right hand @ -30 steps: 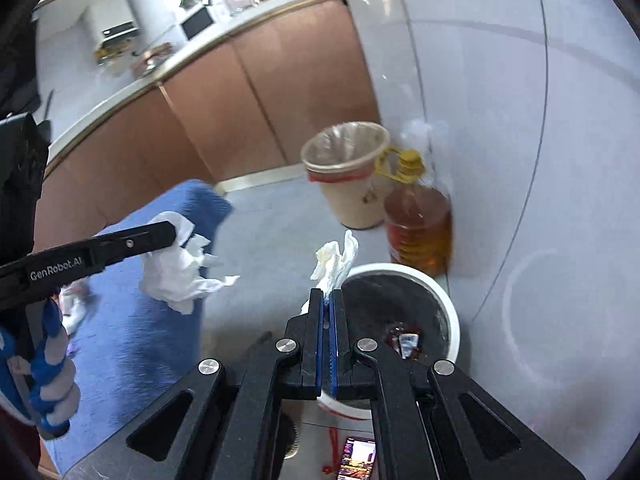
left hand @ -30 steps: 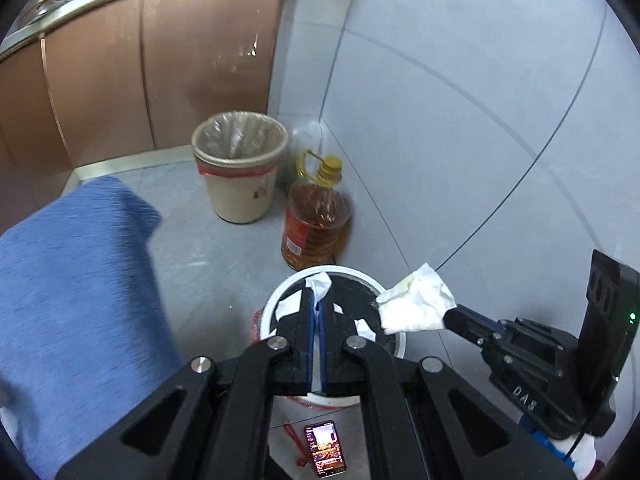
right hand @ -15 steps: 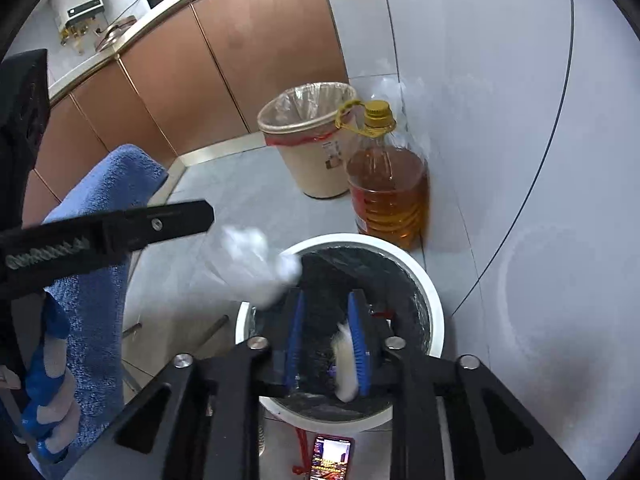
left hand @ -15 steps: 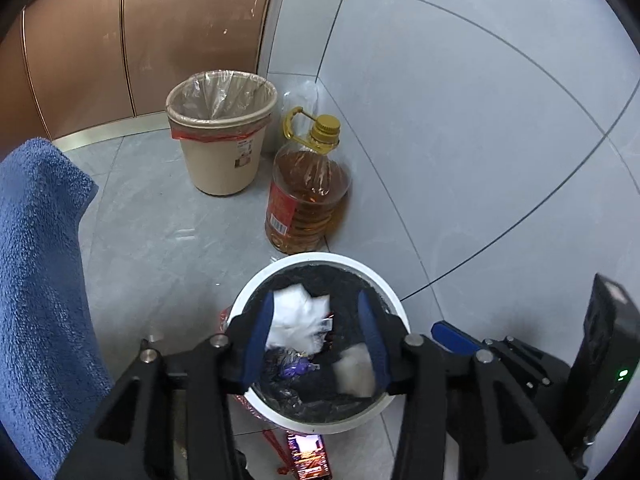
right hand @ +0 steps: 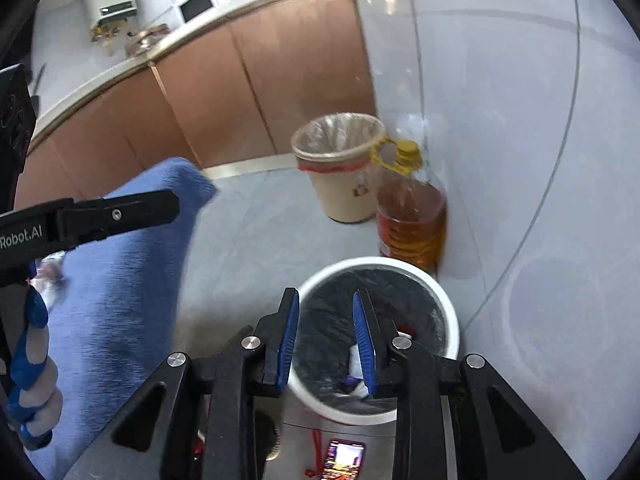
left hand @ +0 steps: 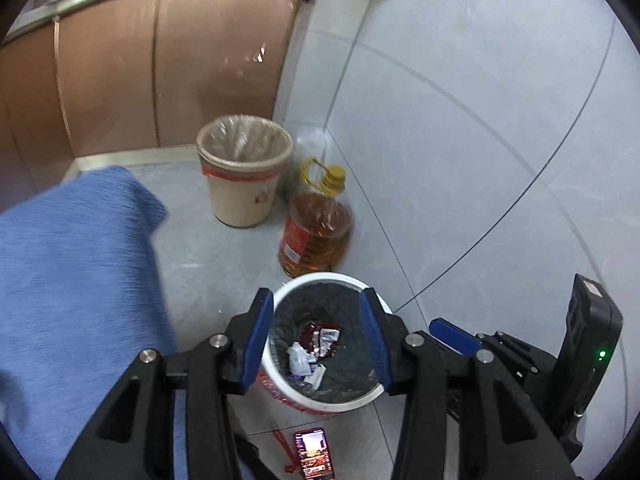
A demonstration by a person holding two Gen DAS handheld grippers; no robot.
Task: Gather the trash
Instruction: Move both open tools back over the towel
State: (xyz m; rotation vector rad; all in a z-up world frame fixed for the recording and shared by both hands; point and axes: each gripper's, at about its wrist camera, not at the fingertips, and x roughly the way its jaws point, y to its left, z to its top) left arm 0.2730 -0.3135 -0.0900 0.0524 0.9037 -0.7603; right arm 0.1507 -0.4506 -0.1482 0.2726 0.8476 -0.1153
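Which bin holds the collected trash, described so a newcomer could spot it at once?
Start at the white tiled wall meeting the brown cabinets. Along its foot stand a beige bin, then a cooking oil bottle, then the white bin. Only this one has a black liner and holds tissues and wrappers.

- Grey tiled floor [left hand: 208, 256] carries it all.
- White bin with a black liner [left hand: 340, 400] stands at centre.
- Cooking-oil jug [left hand: 316, 232] just beside it at twelve o'clock.
- Beige lined bin [left hand: 244, 196] at eleven o'clock.
- Lit phone [left hand: 314, 454] at six o'clock, red cord [left hand: 282, 446] alongside.
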